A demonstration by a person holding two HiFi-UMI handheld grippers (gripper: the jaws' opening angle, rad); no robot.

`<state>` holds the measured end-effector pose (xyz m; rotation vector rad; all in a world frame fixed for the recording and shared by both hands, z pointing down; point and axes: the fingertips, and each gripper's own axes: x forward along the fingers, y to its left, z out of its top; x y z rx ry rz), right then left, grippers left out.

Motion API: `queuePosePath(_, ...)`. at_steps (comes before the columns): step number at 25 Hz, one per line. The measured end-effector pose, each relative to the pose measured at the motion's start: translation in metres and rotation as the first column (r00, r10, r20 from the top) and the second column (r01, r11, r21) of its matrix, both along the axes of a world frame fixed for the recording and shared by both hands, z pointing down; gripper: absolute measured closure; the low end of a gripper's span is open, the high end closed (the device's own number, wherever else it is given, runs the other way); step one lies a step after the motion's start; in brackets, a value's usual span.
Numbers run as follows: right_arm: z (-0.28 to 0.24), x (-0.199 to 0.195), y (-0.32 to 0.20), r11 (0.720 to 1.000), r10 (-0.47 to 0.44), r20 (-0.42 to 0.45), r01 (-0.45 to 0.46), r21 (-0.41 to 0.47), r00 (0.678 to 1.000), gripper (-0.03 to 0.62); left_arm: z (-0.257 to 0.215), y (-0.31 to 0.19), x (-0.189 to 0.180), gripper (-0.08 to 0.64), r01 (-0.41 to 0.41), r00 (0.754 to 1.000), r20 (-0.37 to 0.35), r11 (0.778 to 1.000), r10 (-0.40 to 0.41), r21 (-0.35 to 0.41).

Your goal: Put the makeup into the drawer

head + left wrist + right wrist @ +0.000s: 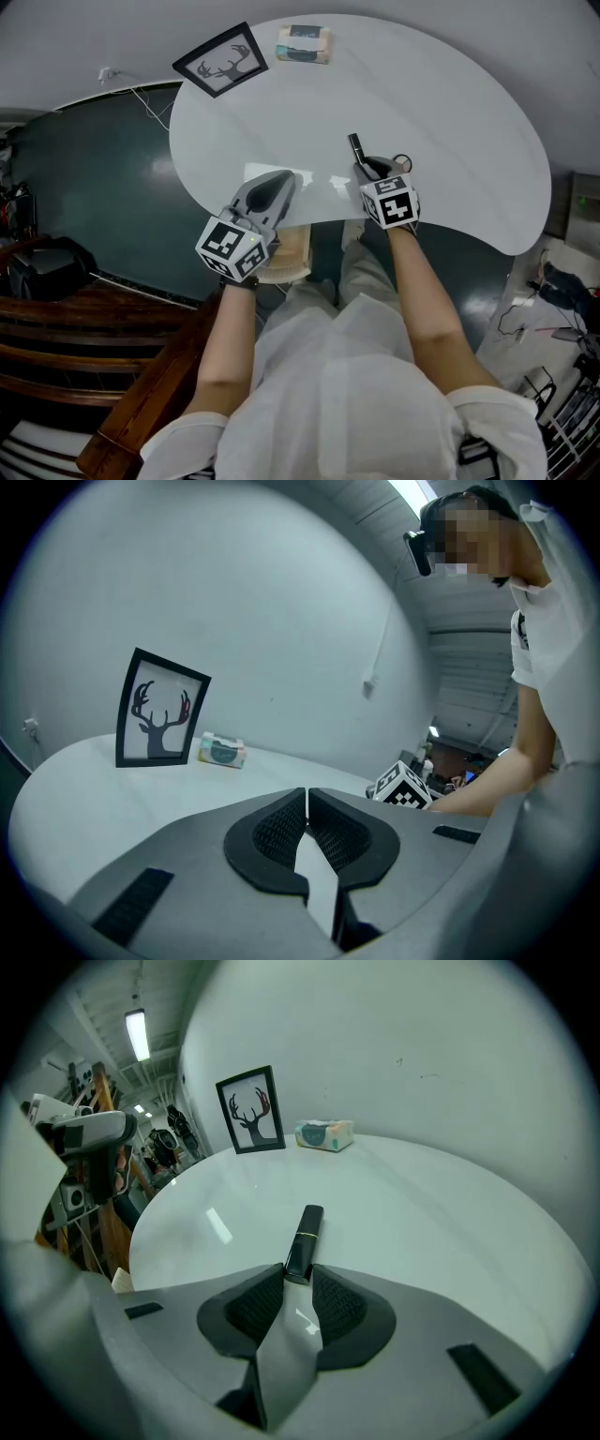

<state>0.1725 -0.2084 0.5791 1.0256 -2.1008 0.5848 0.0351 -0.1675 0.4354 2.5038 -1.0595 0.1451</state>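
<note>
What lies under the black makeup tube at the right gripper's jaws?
Only bare white table shows under the makeup tube. Its near end is clamped between the jaws of the right gripper, which cover whatever lies beneath that end.

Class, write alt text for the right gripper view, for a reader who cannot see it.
The right gripper pinches the near end of a black lipstick, which points away across a white table. A framed deer picture and a small pack stand at the far edge.
</note>
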Motion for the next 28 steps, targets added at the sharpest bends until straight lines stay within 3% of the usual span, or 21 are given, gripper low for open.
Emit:
queuePosePath(16,0.000,-0.003,0.002,0.999,-0.032,-0.033,0.031,-0.011,0.999,0.506,-0.005,0.012,-0.017,0.538,0.042,0.999,-0.010,0.999,-0.042,0.007)
queuePosePath(28,-0.009,-0.038,0.012,0.995,-0.102,-0.042,0.103,0.004,0.994,0.508,-0.010,0.029,-0.055,0.538,0.121,0.993,-0.020,0.993,-0.120,0.013)
